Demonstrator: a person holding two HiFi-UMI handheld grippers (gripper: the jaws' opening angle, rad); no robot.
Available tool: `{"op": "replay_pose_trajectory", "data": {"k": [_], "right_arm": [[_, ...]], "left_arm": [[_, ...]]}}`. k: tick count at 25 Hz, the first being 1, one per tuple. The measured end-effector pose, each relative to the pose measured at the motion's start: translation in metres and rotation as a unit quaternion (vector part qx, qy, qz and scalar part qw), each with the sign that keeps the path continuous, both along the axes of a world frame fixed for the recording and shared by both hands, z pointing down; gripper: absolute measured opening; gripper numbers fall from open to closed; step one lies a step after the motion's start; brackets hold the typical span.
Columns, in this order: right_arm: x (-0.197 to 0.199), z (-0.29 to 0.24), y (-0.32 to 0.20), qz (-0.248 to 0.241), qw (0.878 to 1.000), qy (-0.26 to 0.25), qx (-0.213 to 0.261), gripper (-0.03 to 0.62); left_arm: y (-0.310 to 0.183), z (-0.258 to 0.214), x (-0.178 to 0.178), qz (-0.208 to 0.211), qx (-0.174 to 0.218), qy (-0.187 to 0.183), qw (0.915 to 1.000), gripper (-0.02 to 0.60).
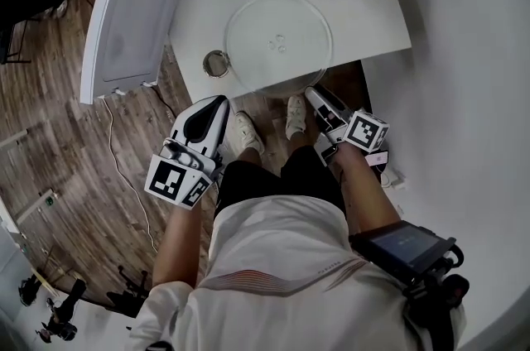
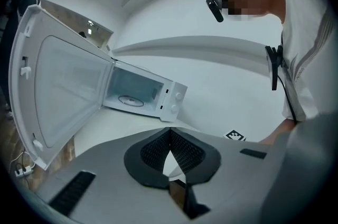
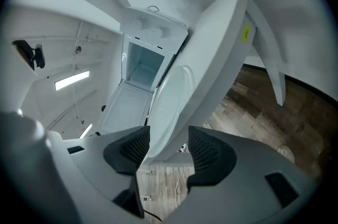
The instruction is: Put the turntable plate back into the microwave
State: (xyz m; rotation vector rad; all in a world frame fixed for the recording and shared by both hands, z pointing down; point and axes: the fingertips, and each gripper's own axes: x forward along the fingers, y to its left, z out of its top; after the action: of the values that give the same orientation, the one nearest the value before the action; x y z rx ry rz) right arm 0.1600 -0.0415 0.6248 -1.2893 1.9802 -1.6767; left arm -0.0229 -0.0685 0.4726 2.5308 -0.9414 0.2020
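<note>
Turntable plate rim at table edge, between parted right gripper jaws.

Glass on matt white
I see a clear, glossy turntable plate on a smooth white table, wood-grain floor below.

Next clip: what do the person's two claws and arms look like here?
The left claw and right claw are white shells with black mesh pads. Each carries a cube of black square markers. The person wears a white short-sleeved shirt and a dark device near the right elbow.
</note>
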Motion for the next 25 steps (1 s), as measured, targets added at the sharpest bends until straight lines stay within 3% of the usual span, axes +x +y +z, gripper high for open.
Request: {"op": "replay_pose_trajectory", "data": {"k": [5, 17, 20, 25], "right_arm": [[-0.025, 0.001, -0.010, -0.011, 0.997, -0.072, 0.009, 0.207], [-0.061, 0.011, -0.018, -0.054, 0.991, -0.124, 0.000, 0.205], [-0.062, 0.012, -0.021, -0.051, 0.990, -0.132, -0.001, 0.121], [-0.062, 0.013, -0.021, -0.048, 0.986, -0.162, -0.006, 0.084]], "left_arm": [[0.002, 0.007, -0.008, -0.010, -0.011, -0.001, 0.9999, 0.011], [0.006, 0.017, -0.019, -0.017, -0.025, 0.001, 0.9995, 0.011], [0.005, 0.018, -0.020, -0.018, -0.026, 0.001, 0.9995, 0.011], [0.004, 0.020, -0.021, -0.017, -0.028, 0.003, 0.9995, 0.011]]}}
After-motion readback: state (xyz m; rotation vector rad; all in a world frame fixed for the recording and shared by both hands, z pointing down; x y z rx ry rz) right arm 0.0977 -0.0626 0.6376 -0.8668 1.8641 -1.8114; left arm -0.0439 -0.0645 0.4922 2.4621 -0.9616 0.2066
